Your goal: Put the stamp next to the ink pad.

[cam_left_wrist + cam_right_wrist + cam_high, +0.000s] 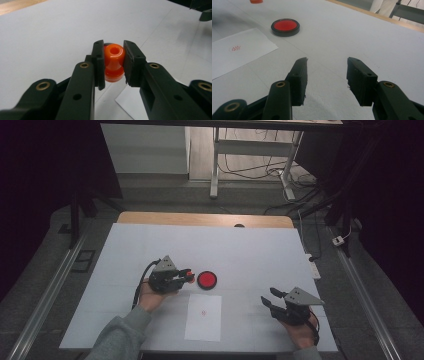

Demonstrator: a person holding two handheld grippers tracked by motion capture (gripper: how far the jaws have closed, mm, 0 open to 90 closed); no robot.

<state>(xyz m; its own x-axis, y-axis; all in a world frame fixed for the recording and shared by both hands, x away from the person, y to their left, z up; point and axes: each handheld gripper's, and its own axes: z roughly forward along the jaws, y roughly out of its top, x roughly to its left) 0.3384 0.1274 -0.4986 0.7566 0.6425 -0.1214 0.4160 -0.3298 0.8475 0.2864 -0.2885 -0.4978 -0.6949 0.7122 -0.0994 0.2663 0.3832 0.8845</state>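
Tool, left: my left tool (113, 61) is closed on the small glossy orange plastic stamp (114, 62), one black jaw pressed flat against each side of it.
Tool, right: my right tool (327, 80) has its jaws parted with nothing between them; it sits low near the right front of the white tabletop (250, 250), well apart from the left one.
Stamp, shape: rounded knob at the top with a round hole in its end, a narrower waist below, then a wider skirt at the bottom.
Stamp, surface: smooth, shiny, slightly translucent orange; the knob catches the light.
Stamp, place: in the high view it shows as an orange spot (189, 275) at the tip of my left tool (186, 276), left of centre on the tabletop and just beside the ink pad. I cannot tell whether it touches the surface.
Ink pad: round red ink pad in a black rim (206, 280), lying flat on the tabletop just right of the stamp; in the right gripper view it lies far ahead at upper left (285, 26).
Paper: white rectangular sheet of paper (203, 317) with a small red stamped mark (203, 312) near its middle, lying on the near side of the ink pad, between my two hands.
Hands: my left hand (150, 295) holds its tool from below left; my right hand (300, 332) holds the right tool (270, 299) at the front right.
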